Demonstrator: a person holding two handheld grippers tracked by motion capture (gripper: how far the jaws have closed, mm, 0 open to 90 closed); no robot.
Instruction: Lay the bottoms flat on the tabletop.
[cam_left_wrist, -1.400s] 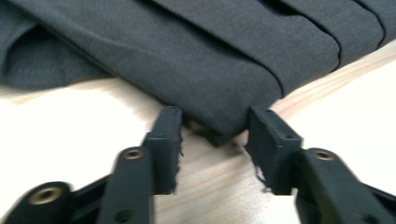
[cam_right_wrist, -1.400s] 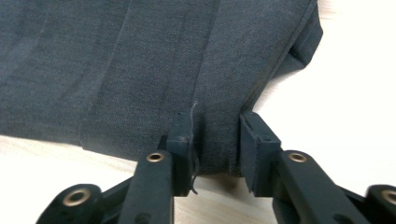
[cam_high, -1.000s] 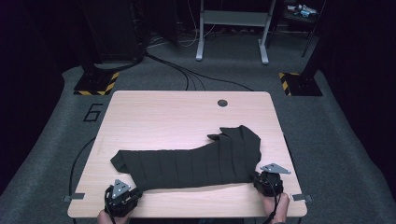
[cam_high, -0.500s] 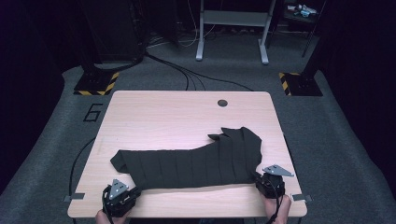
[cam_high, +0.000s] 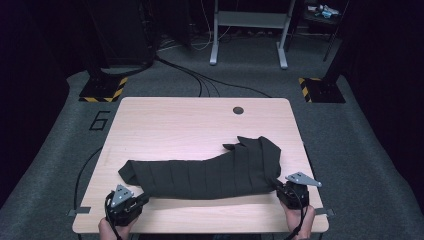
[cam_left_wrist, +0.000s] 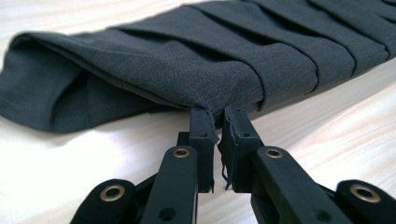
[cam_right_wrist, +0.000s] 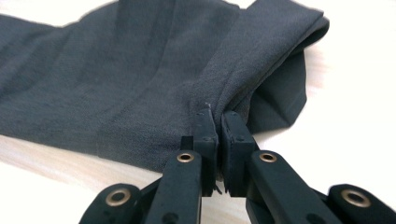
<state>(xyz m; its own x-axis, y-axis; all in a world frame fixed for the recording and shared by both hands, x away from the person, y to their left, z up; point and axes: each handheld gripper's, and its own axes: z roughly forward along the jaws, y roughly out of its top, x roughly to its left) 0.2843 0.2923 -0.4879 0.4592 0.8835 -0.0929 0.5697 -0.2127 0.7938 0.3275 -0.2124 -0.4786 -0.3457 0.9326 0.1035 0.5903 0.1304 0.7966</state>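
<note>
- Dark grey pleated cloth (cam_high: 210, 172) lies stretched across the near half of the tabletop (cam_high: 170, 125), its right end bunched into folds and peaks.
- We see the left gripper (cam_high: 142, 196) at the cloth's near left edge, its jaws having just closed on a pinch of fabric (frayed threads hang between the pads in the left gripper view).
- We see the right gripper (cam_high: 278, 184) at the near right corner, its jaws likewise just closed tight on a gathered fold of the cloth (cam_right_wrist: 140, 84).
- Both hands sit at the tabletop's near edge, well apart, the cloth (cam_left_wrist: 187, 65) spanning between them.
- A round dark grommet (cam_high: 238, 110) marks the far side.
</note>
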